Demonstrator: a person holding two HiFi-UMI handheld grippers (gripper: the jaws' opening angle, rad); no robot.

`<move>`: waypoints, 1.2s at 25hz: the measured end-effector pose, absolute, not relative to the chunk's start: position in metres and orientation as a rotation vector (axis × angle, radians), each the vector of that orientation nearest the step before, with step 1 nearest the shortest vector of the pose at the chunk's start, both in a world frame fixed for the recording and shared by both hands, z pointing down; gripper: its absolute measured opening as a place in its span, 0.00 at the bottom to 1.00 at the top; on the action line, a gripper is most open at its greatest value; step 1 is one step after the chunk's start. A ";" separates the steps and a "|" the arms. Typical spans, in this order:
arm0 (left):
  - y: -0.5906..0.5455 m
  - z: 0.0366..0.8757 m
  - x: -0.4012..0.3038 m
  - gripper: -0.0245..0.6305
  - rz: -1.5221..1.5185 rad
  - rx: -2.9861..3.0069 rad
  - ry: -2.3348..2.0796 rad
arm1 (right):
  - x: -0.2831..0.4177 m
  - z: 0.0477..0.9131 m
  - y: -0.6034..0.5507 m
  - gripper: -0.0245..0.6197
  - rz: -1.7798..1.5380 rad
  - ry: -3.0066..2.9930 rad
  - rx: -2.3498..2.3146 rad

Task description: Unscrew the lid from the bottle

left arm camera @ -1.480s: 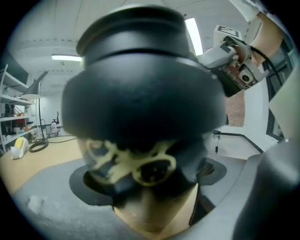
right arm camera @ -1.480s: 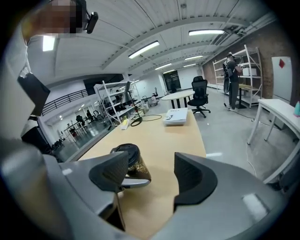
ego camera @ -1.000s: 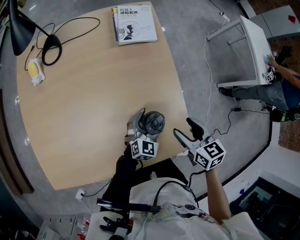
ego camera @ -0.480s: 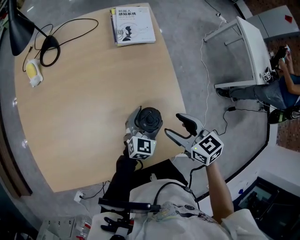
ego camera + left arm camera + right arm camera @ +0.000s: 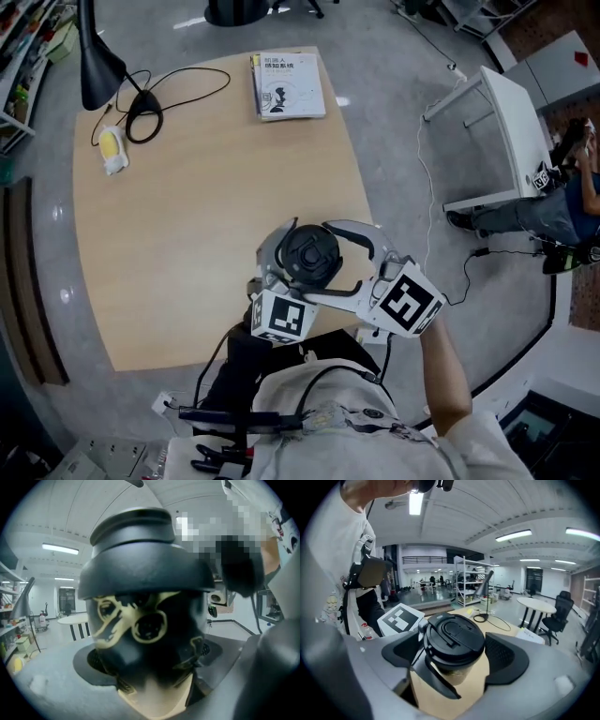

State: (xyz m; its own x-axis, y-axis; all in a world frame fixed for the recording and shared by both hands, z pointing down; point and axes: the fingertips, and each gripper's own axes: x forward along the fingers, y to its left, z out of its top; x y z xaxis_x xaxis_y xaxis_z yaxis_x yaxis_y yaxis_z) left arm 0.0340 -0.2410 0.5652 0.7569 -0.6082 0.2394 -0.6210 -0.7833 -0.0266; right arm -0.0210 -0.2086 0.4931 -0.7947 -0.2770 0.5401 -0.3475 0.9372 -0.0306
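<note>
The bottle (image 5: 140,634) is dark with a cream pattern and carries a black lid (image 5: 309,253). It is held above the near edge of the wooden table (image 5: 187,234). My left gripper (image 5: 289,274) is shut on the bottle's body below the lid, and the body fills the left gripper view. My right gripper (image 5: 324,261) comes in from the right, one finger on each side of the lid (image 5: 453,638). Its jaws are opening, and both pads (image 5: 506,658) stand a little off the lid's rim.
A book (image 5: 287,86) lies at the table's far edge. At the far left are a black lamp (image 5: 98,66), its cable, and a small yellow-and-white object (image 5: 111,150). A white table (image 5: 497,122) and a person (image 5: 572,192) are off to the right on the floor.
My right gripper has swung left from beside the bottle until its jaws straddle the lid, and they stand wider apart. The left gripper keeps its grip on the bottle.
</note>
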 end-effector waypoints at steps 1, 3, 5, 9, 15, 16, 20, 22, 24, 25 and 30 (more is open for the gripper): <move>-0.237 0.551 0.033 0.73 0.380 2.919 -1.003 | -0.026 0.483 -0.205 0.73 0.121 -2.565 0.390; -0.221 0.528 0.037 0.73 0.433 2.977 -0.971 | -0.029 0.462 -0.190 0.73 0.026 -2.589 0.264; -0.201 0.508 0.045 0.73 0.465 3.014 -0.957 | -0.024 0.443 -0.168 0.75 -0.029 -2.594 0.150; -0.166 0.470 0.060 0.70 0.392 3.010 -1.026 | -0.010 0.404 -0.126 0.75 -0.116 -2.703 -0.027; -0.131 0.435 0.065 0.70 0.372 2.970 -1.160 | 0.001 0.371 -0.083 0.75 -0.118 -2.798 -0.168; -0.126 0.429 0.064 0.71 0.349 2.967 -1.170 | -0.001 0.365 -0.078 0.75 -0.115 -2.813 -0.185; -0.115 0.405 0.054 0.73 0.223 2.973 -1.187 | -0.014 0.343 -0.065 0.75 -0.096 -2.864 -0.223; -0.112 0.396 0.050 0.72 0.153 2.973 -1.172 | -0.020 0.334 -0.063 0.75 -0.078 -2.887 -0.227; -0.109 0.391 0.045 0.72 0.135 2.981 -1.134 | -0.026 0.327 -0.061 0.75 -0.051 -2.912 -0.228; -0.107 0.389 0.042 0.72 0.154 2.994 -1.112 | -0.029 0.324 -0.060 0.75 -0.039 -2.922 -0.231; -0.098 0.383 0.034 0.73 0.248 3.070 -0.996 | -0.036 0.315 -0.056 0.75 0.006 -2.942 -0.283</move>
State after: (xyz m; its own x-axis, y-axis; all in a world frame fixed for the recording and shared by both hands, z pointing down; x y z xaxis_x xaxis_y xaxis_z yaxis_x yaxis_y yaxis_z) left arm 0.0336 -0.0976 0.3827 0.7994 -0.5895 0.1160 -0.5750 -0.8066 -0.1370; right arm -0.0357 -0.0555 0.3155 -0.9646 0.1894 0.1837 0.1886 0.9818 -0.0219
